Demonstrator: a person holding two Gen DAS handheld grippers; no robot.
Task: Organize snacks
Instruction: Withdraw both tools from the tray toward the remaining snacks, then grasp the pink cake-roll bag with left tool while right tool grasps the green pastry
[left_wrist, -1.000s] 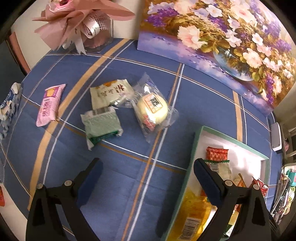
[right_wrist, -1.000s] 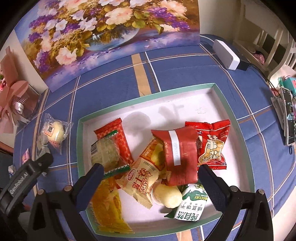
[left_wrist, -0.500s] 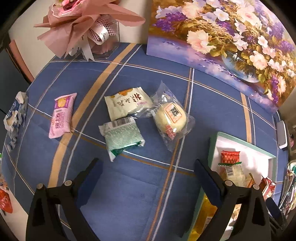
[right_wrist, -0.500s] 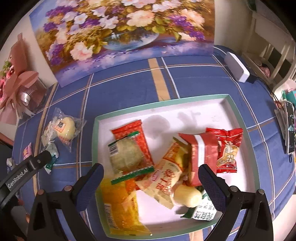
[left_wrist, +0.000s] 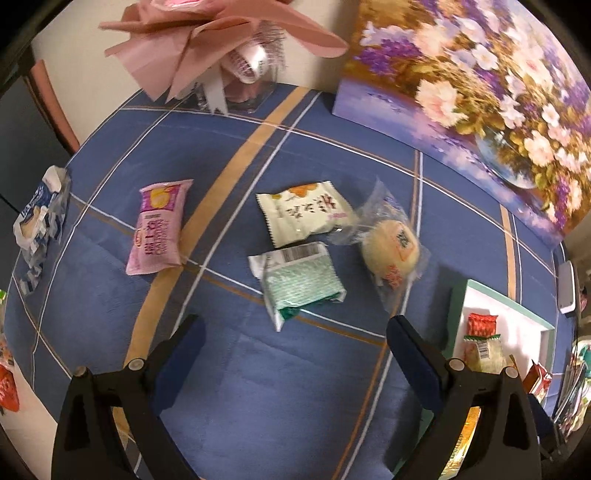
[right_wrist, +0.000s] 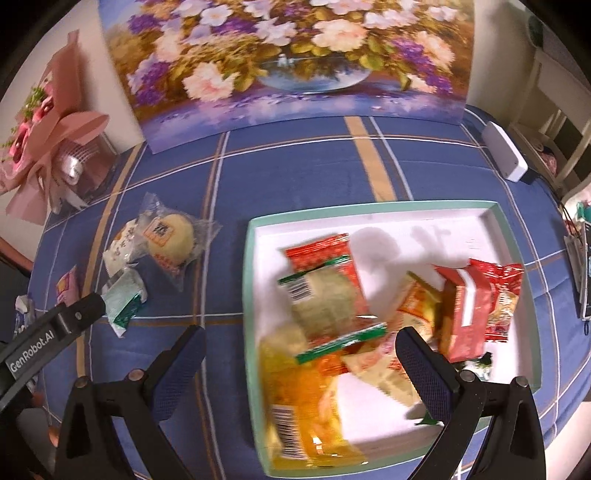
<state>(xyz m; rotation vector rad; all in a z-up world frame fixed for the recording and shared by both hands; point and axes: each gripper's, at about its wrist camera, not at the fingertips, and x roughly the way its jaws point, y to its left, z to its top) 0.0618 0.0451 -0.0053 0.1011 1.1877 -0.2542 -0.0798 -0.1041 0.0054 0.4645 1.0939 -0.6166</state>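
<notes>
We see the left gripper (left_wrist: 293, 336) with its fingers spread wide and holding nothing above the blue counter (left_wrist: 258, 387). Just ahead lie three snacks close together: a green packet (left_wrist: 301, 278), a white packet (left_wrist: 304, 212) and a clear-wrapped bun (left_wrist: 391, 245) that overlaps the white one's corner. A pink packet (left_wrist: 159, 229) lies apart to the left, and a blue-white wrapper (left_wrist: 38, 218) sits at the counter's edge, making five loose snacks.

Our right gripper (right_wrist: 299, 349) also has its fingers spread and empty, over the near left corner of the tray (right_wrist: 251, 236). In the tray we count about seven snacks, piled and motion-blurred, so the count is unsure; an orange bag (right_wrist: 299, 398) is nearest. The fingers hide some packets.
</notes>
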